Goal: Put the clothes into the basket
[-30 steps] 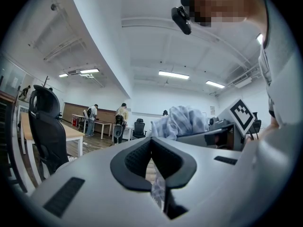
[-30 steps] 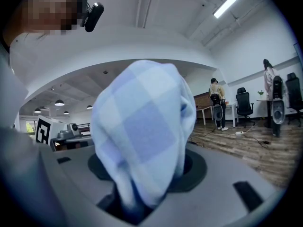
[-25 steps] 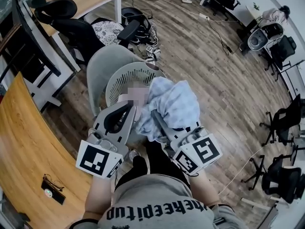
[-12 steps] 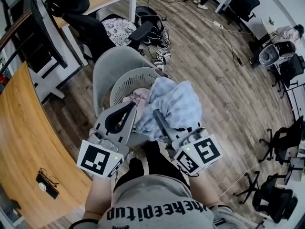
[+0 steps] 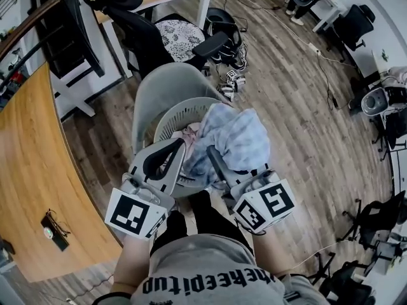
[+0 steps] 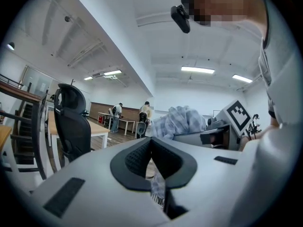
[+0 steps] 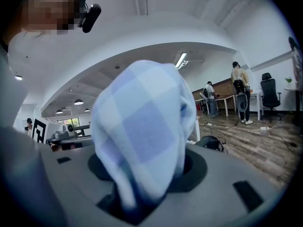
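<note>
A pale slatted basket sits on a grey chair straight ahead, and a pink garment lies inside it. My right gripper is shut on a bunched blue checked cloth, which hangs over the basket's right rim. In the right gripper view the cloth fills the jaws and hides the tips. My left gripper hovers at the basket's near rim with its jaws closed into a loop. A sliver of cloth shows through their gap. Whether they pinch it I cannot tell.
A black office chair with a patterned cushion stands behind the basket. A curved wooden desk runs along the left with glasses on it. Cables and small items lie on the wood floor. More chairs stand at the right.
Both grippers have moved forward with the blue cloth. The basket now lies closer beneath them, and the cloth overlaps its rim.
</note>
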